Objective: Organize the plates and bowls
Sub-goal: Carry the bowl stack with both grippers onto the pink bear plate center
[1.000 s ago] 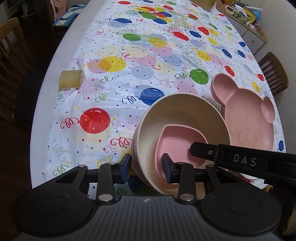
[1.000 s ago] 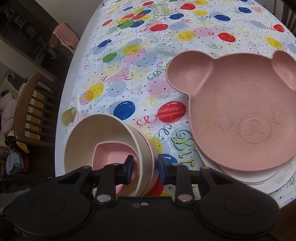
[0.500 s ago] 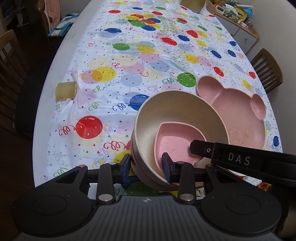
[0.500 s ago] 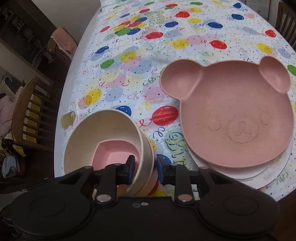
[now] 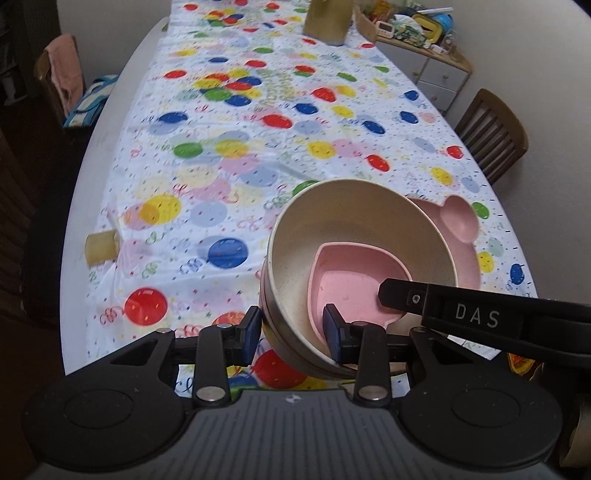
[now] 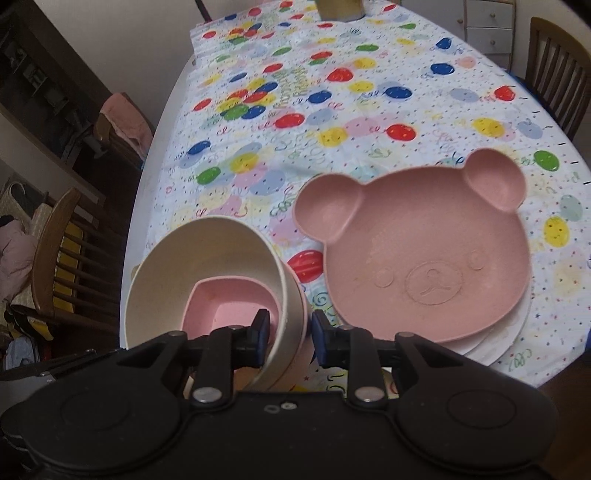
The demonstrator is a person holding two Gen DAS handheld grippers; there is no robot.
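Observation:
A stack of cream bowls [image 5: 354, 229] [image 6: 192, 258] holds a small pink heart-shaped dish [image 5: 351, 273] [image 6: 229, 306] inside. My left gripper [image 5: 291, 330] is shut on the near rim of the stack. My right gripper [image 6: 290, 332] is shut on the stack's right rim; its finger shows in the left wrist view [image 5: 443, 306]. The stack is lifted above the balloon tablecloth [image 5: 258, 147]. A pink bear-face plate [image 6: 424, 254] [image 5: 458, 221] lies on white plates [image 6: 498, 339] to the right.
A small tan block [image 5: 99, 245] sits at the table's left edge. A tan container [image 5: 327, 16] stands at the far end. Wooden chairs [image 5: 491, 133] [image 6: 62, 258] flank the table. A cabinet with clutter [image 5: 424, 44] is at the far right.
Both grippers have lifted the bowl stack higher and moved it right, toward the bear plate. Both keep their grip on the rim.

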